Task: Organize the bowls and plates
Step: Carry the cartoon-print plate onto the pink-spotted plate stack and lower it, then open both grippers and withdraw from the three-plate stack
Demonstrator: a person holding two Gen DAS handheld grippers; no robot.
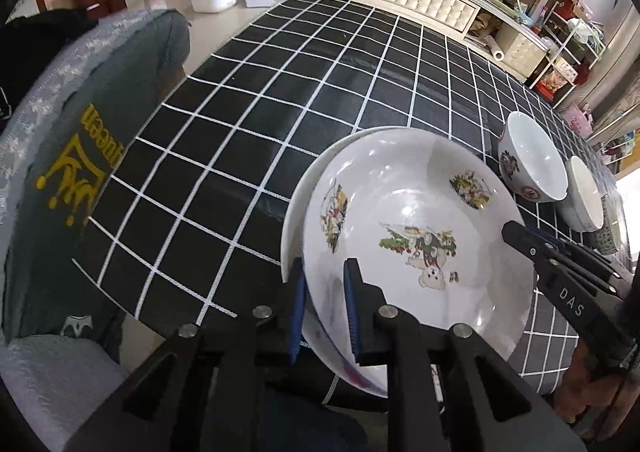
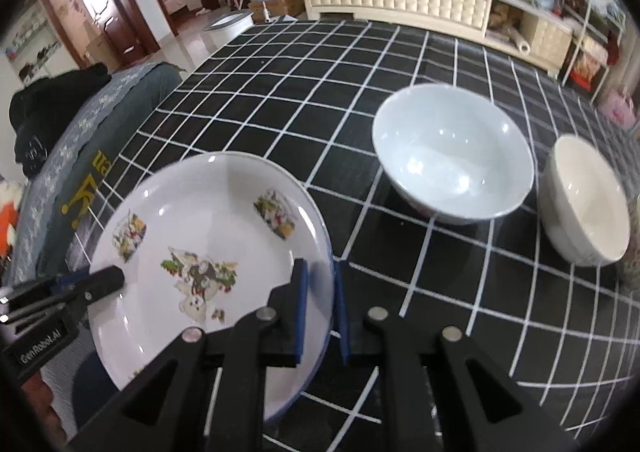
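Between the blue pads of the left gripper [image 1: 325, 310] and of the right gripper [image 2: 321, 310], both clamped on opposite rims, one picture plate [image 1: 416, 236] hangs over the table edge. A second, plain plate [image 1: 298, 207] shows only as a sliver beneath. Two bowls [image 2: 452, 149] [image 2: 586, 197] stand beyond on the checked tablecloth [image 1: 260, 123]; a third dish at the left view's right edge is cut off.

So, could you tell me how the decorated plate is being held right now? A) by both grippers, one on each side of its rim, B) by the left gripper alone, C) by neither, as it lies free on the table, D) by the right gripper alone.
A: the left gripper and the right gripper each have their jaws closed over opposite edges of the decorated plate.
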